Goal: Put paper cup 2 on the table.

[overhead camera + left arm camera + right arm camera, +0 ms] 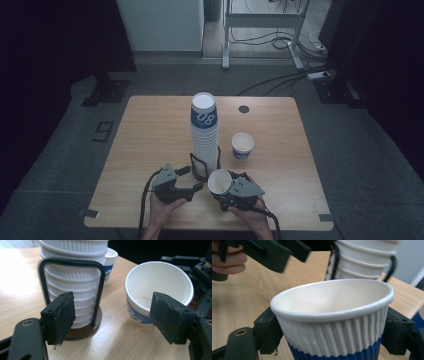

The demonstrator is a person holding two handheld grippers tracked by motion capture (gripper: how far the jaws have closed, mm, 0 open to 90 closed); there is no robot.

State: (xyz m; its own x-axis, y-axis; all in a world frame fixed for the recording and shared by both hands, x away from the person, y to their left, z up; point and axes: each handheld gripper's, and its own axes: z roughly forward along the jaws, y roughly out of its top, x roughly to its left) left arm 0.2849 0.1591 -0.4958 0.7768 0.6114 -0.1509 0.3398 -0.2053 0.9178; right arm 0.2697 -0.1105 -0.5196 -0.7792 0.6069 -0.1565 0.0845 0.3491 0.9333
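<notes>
The room is dim, with cables trailing over grey floor behind my wooden table (150, 135). My right gripper (231, 188) is clamped on a ribbed paper cup (220, 181), jaws pressing both sides of its wall, and holds it near the table's front edge, just right of the tall cup stack (204, 135) in its black wire holder (199, 167). My left gripper (187, 180) stands released, jaws wide with nothing between them, close beside the holder's base. I judge the soft wall could buckle if I squeeze harder, and the held cup or my left jaws could knock the stack over, since it rises far above the holder. A second loose cup (243, 145) stands upright farther right of the stack, where a careless sweep would tip it
</notes>
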